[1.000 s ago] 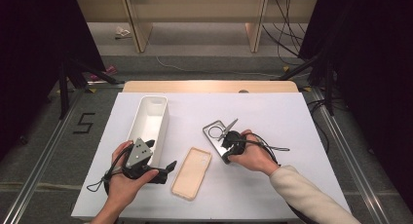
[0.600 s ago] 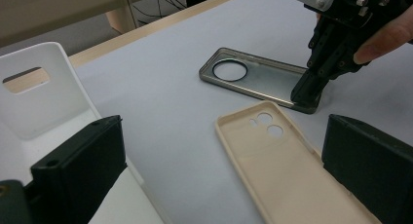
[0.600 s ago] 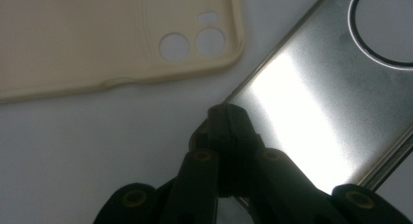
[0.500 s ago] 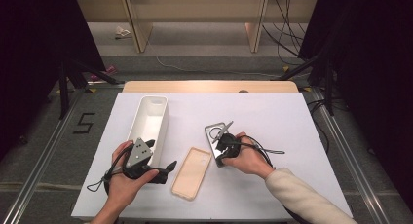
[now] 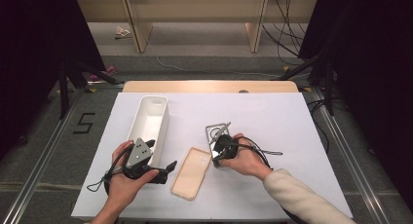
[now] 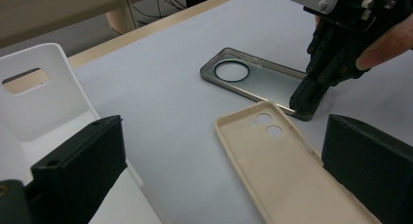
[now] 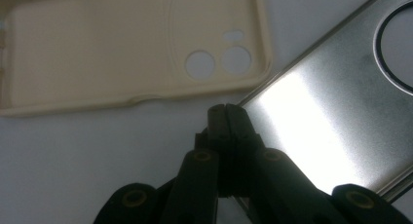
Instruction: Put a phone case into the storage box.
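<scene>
Grey metal phone case (image 5: 217, 136) lies mid-worktop, near corner clamped by right tool (image 7: 226, 109); not lifted yet. Left tool (image 5: 168, 168) apart, idle beside beige case (image 5: 191, 172) and white bin (image 5: 151, 121).

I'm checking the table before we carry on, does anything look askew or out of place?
Nothing is spilled or broken. The grey metal phone case and the beige phone case lie at slants, inner side up, near corners almost touching. The right claw, jaws shut, sits at the grey case's corner.
</scene>
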Demonstrator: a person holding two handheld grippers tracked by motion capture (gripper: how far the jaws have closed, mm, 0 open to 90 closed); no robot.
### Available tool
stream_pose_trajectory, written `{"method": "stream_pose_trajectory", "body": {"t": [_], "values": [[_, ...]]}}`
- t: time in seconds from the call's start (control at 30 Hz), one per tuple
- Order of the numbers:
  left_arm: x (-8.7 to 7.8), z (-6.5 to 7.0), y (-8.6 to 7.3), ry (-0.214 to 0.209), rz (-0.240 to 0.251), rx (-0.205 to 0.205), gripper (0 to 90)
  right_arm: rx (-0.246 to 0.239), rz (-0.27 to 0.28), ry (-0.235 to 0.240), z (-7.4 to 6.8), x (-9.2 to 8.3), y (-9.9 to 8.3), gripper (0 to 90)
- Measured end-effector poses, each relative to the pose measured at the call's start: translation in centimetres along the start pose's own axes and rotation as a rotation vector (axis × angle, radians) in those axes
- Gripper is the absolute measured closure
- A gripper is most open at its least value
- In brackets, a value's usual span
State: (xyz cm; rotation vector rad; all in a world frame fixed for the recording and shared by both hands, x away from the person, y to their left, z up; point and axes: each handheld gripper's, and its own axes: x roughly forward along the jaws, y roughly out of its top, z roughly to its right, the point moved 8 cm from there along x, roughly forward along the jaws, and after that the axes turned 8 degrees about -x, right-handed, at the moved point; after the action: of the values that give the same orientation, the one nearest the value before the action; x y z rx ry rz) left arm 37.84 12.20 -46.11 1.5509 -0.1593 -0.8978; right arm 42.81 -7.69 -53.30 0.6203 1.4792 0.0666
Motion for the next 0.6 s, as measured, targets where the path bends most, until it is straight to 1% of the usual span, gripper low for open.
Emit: {"method": "stream_pose_trajectory", "body": {"t": [0.23,0.27,0.3,0.33,0.37,0.4,0.43,0.47,0.5,0.53,0.57,0.6], "values": [[0.0,0.0,0.0,0.0,0.0,-0.002,1.7,-0.01,0.009,0.01,0.1,-0.1,0.0,90.0],[0.0,0.0,0.0,-0.001,0.0,-0.002,1.7,-0.016,0.015,0.005,0.2,-0.2,0.1,90.0],[0.0,0.0,0.0,-0.001,0.001,-0.002,1.8,-0.043,0.014,-0.013,0.5,-0.7,0.2,88.9],[0.0,0.0,0.0,0.0,0.002,-0.002,1.8,-0.055,0.009,-0.02,0.6,-0.9,0.2,85.5],[0.0,0.0,0.0,0.0,0.003,-0.001,1.8,-0.055,0.009,-0.02,0.6,-0.9,0.2,85.5],[0.0,0.0,0.0,0.0,0.003,-0.001,1.8,-0.086,-0.004,-0.031,0.8,-1.1,0.1,82.5],[0.0,0.0,0.0,-0.001,0.002,-0.001,1.8,-0.137,-0.017,-0.058,1.2,-1.8,0.1,76.2],[0.0,0.0,0.0,-0.001,0.002,-0.001,1.8,-0.137,-0.017,-0.058,1.2,-1.8,0.1,76.2],[0.0,0.0,0.0,-0.001,0.001,-0.001,1.8,-0.156,-0.024,-0.067,1.4,-2.1,0.0,72.1],[0.0,0.0,0.0,-0.001,0.001,-0.001,1.8,-0.219,-0.046,-0.085,1.8,-2.6,-0.2,65.2],[0.0,0.0,0.0,0.0,0.001,-0.002,1.8,-0.219,-0.046,-0.085,1.8,-2.6,-0.2,65.2],[0.0,0.0,0.0,0.0,0.001,-0.001,1.8,-0.256,-0.061,-0.101,2.0,-2.9,-0.3,62.6]]}}
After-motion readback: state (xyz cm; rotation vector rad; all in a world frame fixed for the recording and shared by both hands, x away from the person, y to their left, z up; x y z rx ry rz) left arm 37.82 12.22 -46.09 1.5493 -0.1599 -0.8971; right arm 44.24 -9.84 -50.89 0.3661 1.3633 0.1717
